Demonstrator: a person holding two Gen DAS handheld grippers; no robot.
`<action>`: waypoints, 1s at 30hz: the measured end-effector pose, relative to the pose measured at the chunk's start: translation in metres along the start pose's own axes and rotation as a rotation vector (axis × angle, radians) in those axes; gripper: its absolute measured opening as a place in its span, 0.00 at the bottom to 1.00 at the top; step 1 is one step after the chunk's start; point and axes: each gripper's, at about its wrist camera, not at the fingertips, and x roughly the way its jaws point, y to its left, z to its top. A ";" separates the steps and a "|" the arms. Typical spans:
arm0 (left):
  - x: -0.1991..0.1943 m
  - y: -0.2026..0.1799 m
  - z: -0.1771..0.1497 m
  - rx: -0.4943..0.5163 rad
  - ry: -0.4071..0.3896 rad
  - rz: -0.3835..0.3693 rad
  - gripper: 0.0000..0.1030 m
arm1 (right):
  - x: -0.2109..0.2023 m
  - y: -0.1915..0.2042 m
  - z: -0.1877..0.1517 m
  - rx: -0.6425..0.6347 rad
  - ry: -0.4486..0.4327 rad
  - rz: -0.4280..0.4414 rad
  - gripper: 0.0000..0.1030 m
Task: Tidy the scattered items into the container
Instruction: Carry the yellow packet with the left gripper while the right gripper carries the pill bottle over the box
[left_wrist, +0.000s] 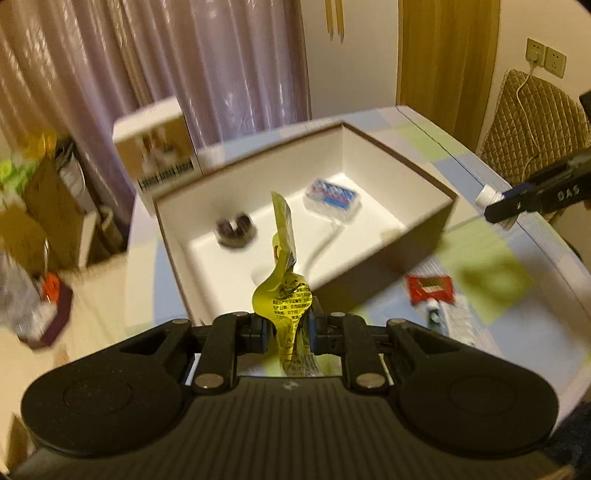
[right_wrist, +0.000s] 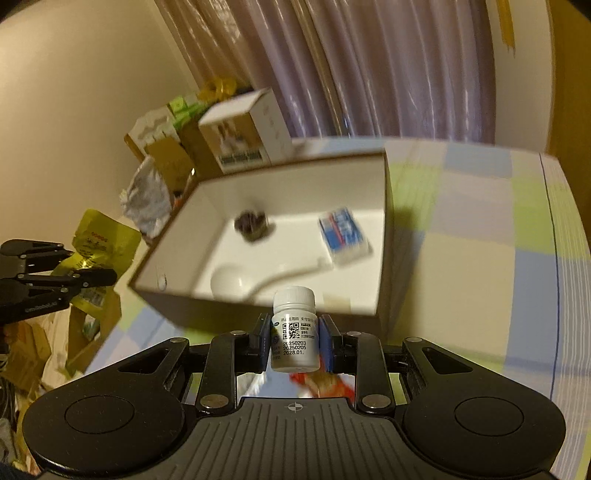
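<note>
Two grippers are clamping loads: left gripper (left_wrist: 290, 326) pinching a floppy yellow sachet (left_wrist: 286, 280), right gripper (right_wrist: 295, 345) squeezing a white bottle (right_wrist: 294, 332); either risks slipping short of the box (right_wrist: 382, 236).

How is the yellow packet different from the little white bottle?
The yellow packet is soft, flat and crumpled; the white bottle is hard and round. The packet sits in the left gripper, the bottle upright in the right gripper. Both are gripped near the open box.

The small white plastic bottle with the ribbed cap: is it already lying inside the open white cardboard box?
No, the small white plastic bottle is upright between the right gripper's fingers, outside the open white cardboard box.
</note>
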 end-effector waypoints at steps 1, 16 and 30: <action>0.003 0.004 0.006 0.011 -0.008 0.001 0.15 | 0.003 0.003 0.008 -0.013 -0.007 -0.003 0.29; 0.079 0.041 0.067 0.155 0.050 -0.030 0.15 | 0.093 0.022 0.076 -0.091 0.057 -0.009 0.29; 0.163 0.059 0.077 0.230 0.223 -0.084 0.15 | 0.158 0.010 0.082 -0.123 0.193 -0.067 0.29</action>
